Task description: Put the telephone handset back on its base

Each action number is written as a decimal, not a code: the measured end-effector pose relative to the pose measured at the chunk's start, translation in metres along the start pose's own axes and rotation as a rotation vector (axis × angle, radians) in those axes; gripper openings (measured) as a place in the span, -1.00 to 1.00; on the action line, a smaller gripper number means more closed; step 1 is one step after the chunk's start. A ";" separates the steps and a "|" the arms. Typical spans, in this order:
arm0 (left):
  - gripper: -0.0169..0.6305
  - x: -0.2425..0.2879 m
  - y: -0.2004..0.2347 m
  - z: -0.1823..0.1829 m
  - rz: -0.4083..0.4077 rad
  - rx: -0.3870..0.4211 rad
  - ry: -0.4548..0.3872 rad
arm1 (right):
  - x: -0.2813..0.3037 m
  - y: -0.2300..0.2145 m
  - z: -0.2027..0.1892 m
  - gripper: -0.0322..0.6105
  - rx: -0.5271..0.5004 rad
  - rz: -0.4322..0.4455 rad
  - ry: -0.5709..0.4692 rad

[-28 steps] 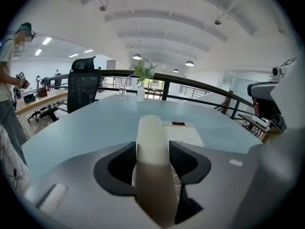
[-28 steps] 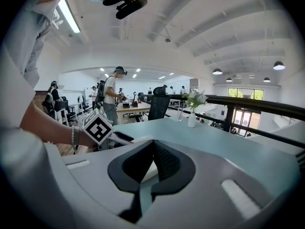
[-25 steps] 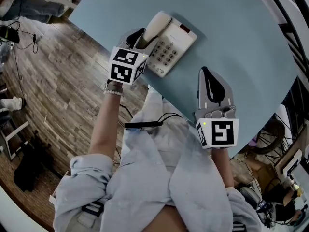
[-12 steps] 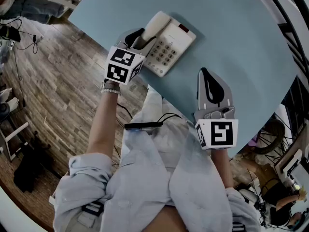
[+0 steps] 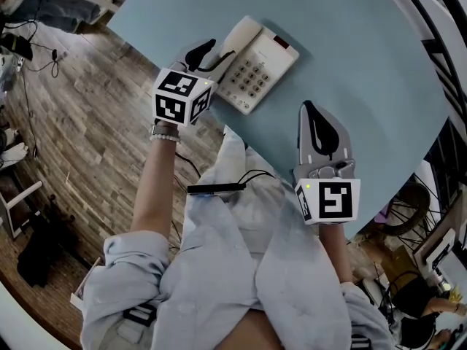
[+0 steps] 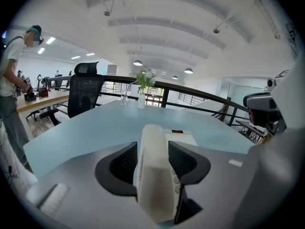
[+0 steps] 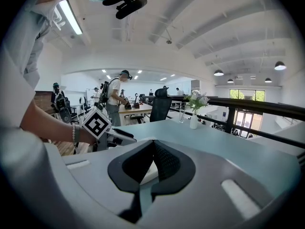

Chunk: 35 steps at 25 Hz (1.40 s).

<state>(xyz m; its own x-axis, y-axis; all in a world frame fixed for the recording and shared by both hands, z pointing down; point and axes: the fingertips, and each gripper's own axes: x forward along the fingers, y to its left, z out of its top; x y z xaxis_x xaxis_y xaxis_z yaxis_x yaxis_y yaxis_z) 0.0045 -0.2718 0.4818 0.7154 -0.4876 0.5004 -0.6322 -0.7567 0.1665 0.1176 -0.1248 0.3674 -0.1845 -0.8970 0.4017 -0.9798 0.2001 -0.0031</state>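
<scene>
Here's the handset [image 5: 239,35], lying down along the left side of its base [image 5: 271,63], with the keypad [image 5: 250,79] showing beside it. The cream phone sits near the edge of the pale blue table [image 5: 365,49].

The left gripper [image 5: 211,52] is right at the near end of the handset. Its jaws stand apart, one on each side, and the left gripper view shows the handset running straight up the lane between the two dark pads. The margins there are very thin, so it's hard to say whether either pad touches the plastic. The head view suggests only the handset's near end lies between the tips.

Over on the other side, the right gripper [image 5: 307,109] hovers low over bare table, well apart from the phone. Its jaws are pressed together at the tips with nothing between them.

At the far side of the table a small vase of flowers [image 6: 142,95] stands near a black office chair [image 6: 85,93].
</scene>
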 end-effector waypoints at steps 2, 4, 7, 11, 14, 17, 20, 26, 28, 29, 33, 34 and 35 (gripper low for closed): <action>-0.31 -0.011 0.003 0.009 0.020 -0.011 -0.029 | -0.001 0.002 0.003 -0.89 -0.005 0.006 -0.007; -0.31 -0.024 0.004 0.018 0.038 -0.027 -0.060 | -0.003 0.004 0.007 -0.89 -0.011 0.013 -0.017; -0.31 -0.044 0.001 0.031 0.057 -0.041 -0.104 | -0.006 0.007 0.015 -0.89 -0.022 0.022 -0.040; -0.40 -0.070 -0.007 0.047 0.070 -0.049 -0.161 | -0.007 0.014 0.028 -0.89 -0.036 0.035 -0.068; -0.56 -0.089 -0.011 0.060 0.096 -0.050 -0.205 | -0.007 0.017 0.038 -0.89 -0.051 0.049 -0.093; -0.68 -0.109 -0.017 0.069 0.134 -0.038 -0.234 | -0.012 0.021 0.047 -0.89 -0.064 0.055 -0.114; -0.79 -0.126 -0.021 0.076 0.171 -0.017 -0.256 | -0.014 0.024 0.053 -0.89 -0.075 0.063 -0.129; -0.91 -0.157 -0.039 0.081 0.192 0.019 -0.279 | -0.019 0.029 0.064 -0.89 -0.089 0.080 -0.164; -0.92 -0.165 -0.045 0.081 0.192 0.019 -0.284 | -0.021 0.029 0.067 -0.89 -0.081 0.079 -0.178; -0.92 -0.169 -0.047 0.081 0.194 0.022 -0.285 | -0.022 0.029 0.069 -0.89 -0.085 0.081 -0.181; -0.93 -0.180 -0.057 0.081 0.182 0.025 -0.292 | -0.024 0.033 0.073 -0.89 -0.105 0.099 -0.190; -0.93 -0.181 -0.059 0.081 0.172 0.018 -0.295 | -0.025 0.034 0.074 -0.89 -0.104 0.101 -0.195; -0.93 -0.183 -0.062 0.081 0.165 0.012 -0.299 | -0.025 0.034 0.074 -0.89 -0.105 0.103 -0.197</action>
<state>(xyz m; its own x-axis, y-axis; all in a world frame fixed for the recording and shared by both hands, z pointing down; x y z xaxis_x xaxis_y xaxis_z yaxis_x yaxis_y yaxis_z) -0.0631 -0.1713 0.3110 0.6602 -0.7090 0.2479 -0.7447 -0.6609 0.0928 0.0828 -0.1242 0.2894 -0.3050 -0.9272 0.2174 -0.9434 0.3254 0.0643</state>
